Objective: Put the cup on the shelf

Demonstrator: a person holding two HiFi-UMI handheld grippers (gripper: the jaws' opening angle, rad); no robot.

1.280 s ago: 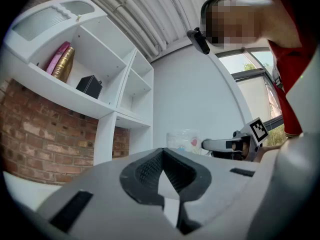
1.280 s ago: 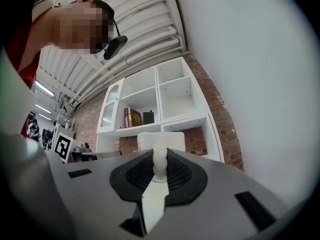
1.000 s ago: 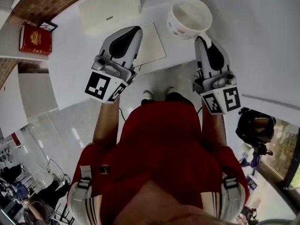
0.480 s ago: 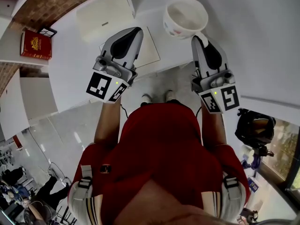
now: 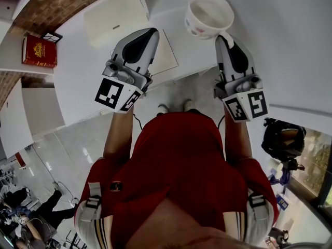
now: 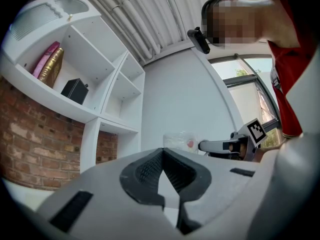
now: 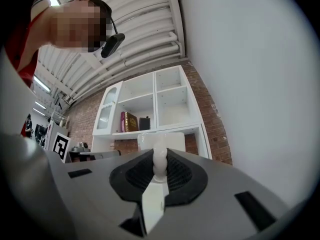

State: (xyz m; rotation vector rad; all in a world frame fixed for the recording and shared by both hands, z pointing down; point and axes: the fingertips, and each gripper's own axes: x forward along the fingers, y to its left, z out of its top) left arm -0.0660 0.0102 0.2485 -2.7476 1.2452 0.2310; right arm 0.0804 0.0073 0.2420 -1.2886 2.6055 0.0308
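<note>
A white cup (image 5: 210,15) with small red marks hangs in the air, mouth towards the head camera. My right gripper (image 5: 224,37) is shut on its handle (image 7: 159,159); the cup body (image 7: 162,140) shows just past the jaws. In the left gripper view the cup (image 6: 180,141) and the right gripper (image 6: 220,145) appear to the right. My left gripper (image 5: 150,33) is level with them to the left, its jaws shut with nothing between them. The white shelf unit (image 7: 157,109) stands ahead against a brick wall, with open compartments (image 6: 107,86).
A red book (image 5: 39,51) lies on a white ledge at the left. Books (image 7: 130,121) and a black box (image 6: 75,90) fill one shelf compartment. White flat tops (image 5: 116,14) lie below the grippers. A black bag (image 5: 282,139) sits at the right.
The right gripper and the cup have shifted slightly to the right. The left gripper has barely moved.
</note>
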